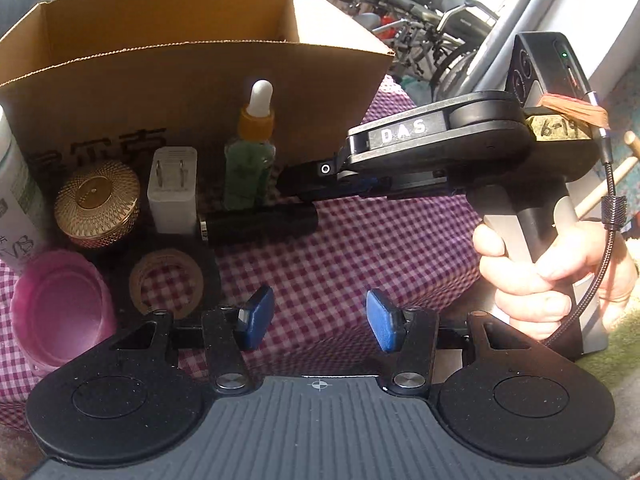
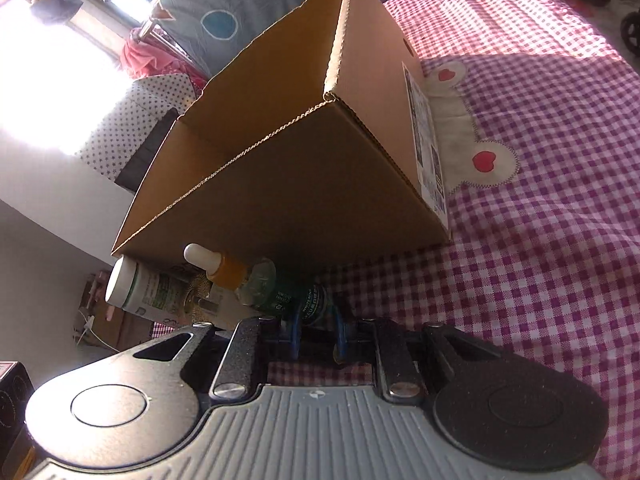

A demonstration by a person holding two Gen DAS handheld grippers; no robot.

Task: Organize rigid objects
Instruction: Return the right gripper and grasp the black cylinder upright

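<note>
While the left hand-held gripper is hovering with its blue pads wide apart and gripping nothing above the purple checked cloth, the right hand-held gripper is reaching in at the green dropper bottle, its fingers closing around the bottle's base, though shadow is hiding whether they are touching. This bottle is standing upright against the open cardboard box, beside a white charger plug, a gold lidded jar, a black cylinder, a tape ring, a pink cup and a white bottle.
</note>
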